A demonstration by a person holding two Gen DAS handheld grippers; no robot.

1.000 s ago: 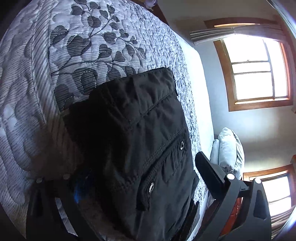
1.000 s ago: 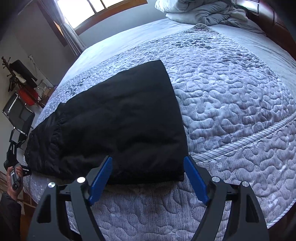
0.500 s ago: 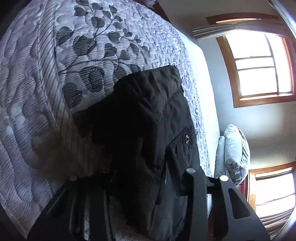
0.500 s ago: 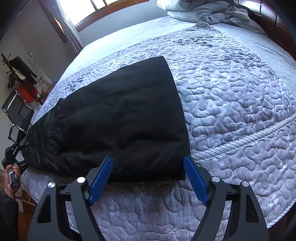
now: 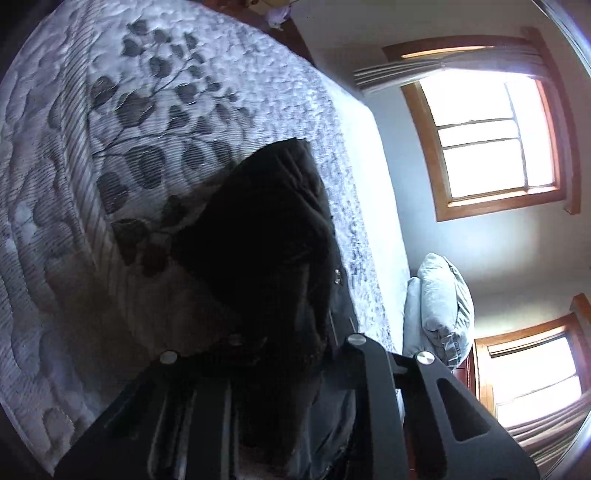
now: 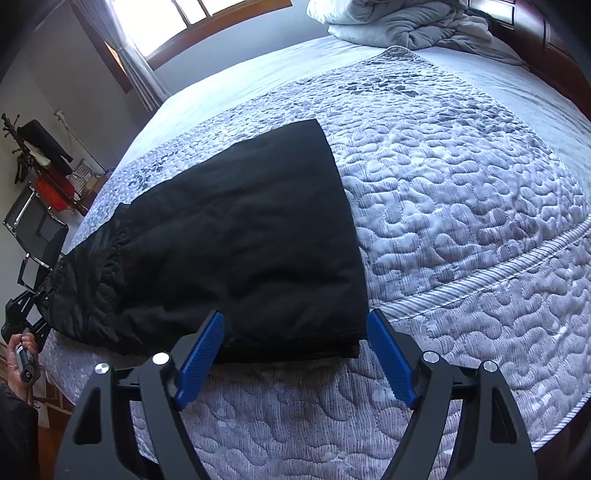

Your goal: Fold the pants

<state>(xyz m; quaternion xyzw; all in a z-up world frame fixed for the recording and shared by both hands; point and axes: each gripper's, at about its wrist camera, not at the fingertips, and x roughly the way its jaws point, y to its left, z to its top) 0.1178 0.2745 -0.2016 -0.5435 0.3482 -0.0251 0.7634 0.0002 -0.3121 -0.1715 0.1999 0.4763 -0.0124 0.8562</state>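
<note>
Two tools work one pair of black pants lying on a quilted bed. The left tool has its jaws drawn narrow, clamped on the waist end of the pants, where the dark cloth bunches up and rises off the quilt between its black arms; a metal snap shows on the fabric just past the grip. In the right wrist view this tool appears at the bed's left edge, carried by a person's hand in a dark sleeve. The right tool stands wide, its blue pads on either side of the near corner of the leg end, apart from the cloth. The pants lie flat across the near part of the bed, waist toward the left edge, hem toward the middle. Beyond them the quilt bears a band of grey leaf print. A crumpled pale duvet lies at the head of the bed, and wood-framed windows light the room.
</note>
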